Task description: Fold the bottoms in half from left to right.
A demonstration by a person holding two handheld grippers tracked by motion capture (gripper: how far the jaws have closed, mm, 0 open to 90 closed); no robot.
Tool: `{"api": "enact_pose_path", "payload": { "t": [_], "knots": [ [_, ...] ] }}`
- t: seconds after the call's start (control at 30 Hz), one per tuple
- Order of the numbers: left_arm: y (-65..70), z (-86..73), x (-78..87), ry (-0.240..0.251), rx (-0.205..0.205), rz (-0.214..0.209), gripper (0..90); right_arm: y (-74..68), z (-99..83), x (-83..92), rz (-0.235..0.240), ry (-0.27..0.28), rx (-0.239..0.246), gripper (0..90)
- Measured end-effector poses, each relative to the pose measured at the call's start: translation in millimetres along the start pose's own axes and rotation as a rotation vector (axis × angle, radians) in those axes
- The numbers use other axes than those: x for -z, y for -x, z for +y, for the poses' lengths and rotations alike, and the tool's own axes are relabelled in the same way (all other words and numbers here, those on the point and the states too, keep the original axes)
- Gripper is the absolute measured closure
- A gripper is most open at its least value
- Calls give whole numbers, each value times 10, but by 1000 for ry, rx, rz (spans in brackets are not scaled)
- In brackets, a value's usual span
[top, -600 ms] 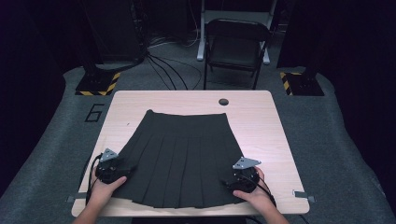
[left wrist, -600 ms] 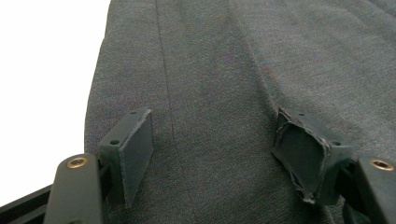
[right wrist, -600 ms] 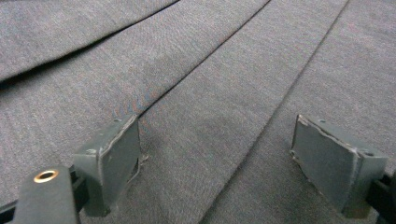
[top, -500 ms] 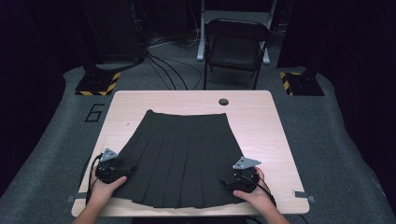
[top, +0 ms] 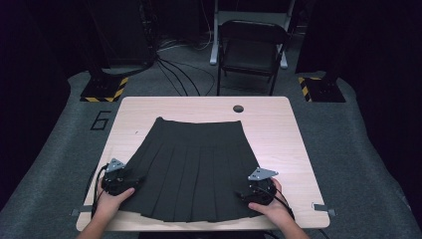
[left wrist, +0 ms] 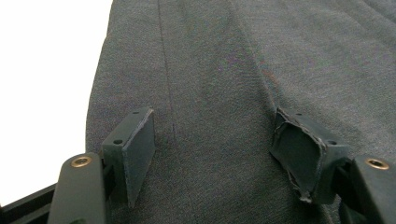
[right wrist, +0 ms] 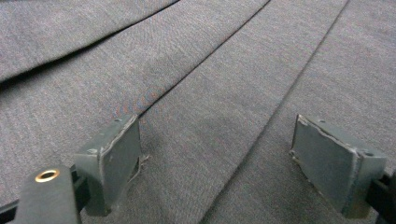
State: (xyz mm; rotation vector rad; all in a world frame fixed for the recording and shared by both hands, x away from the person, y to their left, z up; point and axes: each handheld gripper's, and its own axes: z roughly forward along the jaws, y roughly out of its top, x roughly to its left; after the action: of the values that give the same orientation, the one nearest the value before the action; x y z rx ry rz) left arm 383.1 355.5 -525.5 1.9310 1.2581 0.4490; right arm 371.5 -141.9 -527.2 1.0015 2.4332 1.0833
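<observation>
The black pleated skirt (top: 191,167) lies flat mid-counter (top: 298,129), waistband toward the far chair (top: 251,50). Left tool (top: 130,180) and right tool (top: 245,194), jaws spread and gripping nothing, rest at the hem corners (likely poised for folding).

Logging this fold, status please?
Left gripper open, right gripper open, both over hem. Skirt flat on table. Nothing in the way.
</observation>
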Motion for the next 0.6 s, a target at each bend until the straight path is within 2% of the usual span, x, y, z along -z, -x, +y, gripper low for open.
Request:
{"api": "enact_pose_path", "payload": {
  "t": [0.17,0.23,0.3,0.37,0.4,0.43,0.47,0.5,0.6],
  "knots": [
    [4,-3,14,-5,-5,-4,306,-6,-1,2,-1,0,-3,157],
    [5,-10,11,6,6,-5,309,4,-2,4,1,-2,3,158],
    [3,-5,27,-5,8,-5,319,3,-1,5,0,-3,-2,160],
    [0,7,42,-21,2,-2,351,4,-3,5,-2,6,-10,166],
    [-3,30,49,-38,14,-8,369,5,-1,3,1,6,-17,167],
    [-3,30,49,-38,14,-8,380,5,-1,3,1,6,-17,167],
    [2,46,54,-33,15,11,380,6,0,9,2,0,-16,167],
    [1,60,66,-38,14,10,397,15,-1,10,4,-1,-3,168],
    [-7,119,70,-28,28,7,414,5,-3,7,-1,1,-4,168]
  ]
}}
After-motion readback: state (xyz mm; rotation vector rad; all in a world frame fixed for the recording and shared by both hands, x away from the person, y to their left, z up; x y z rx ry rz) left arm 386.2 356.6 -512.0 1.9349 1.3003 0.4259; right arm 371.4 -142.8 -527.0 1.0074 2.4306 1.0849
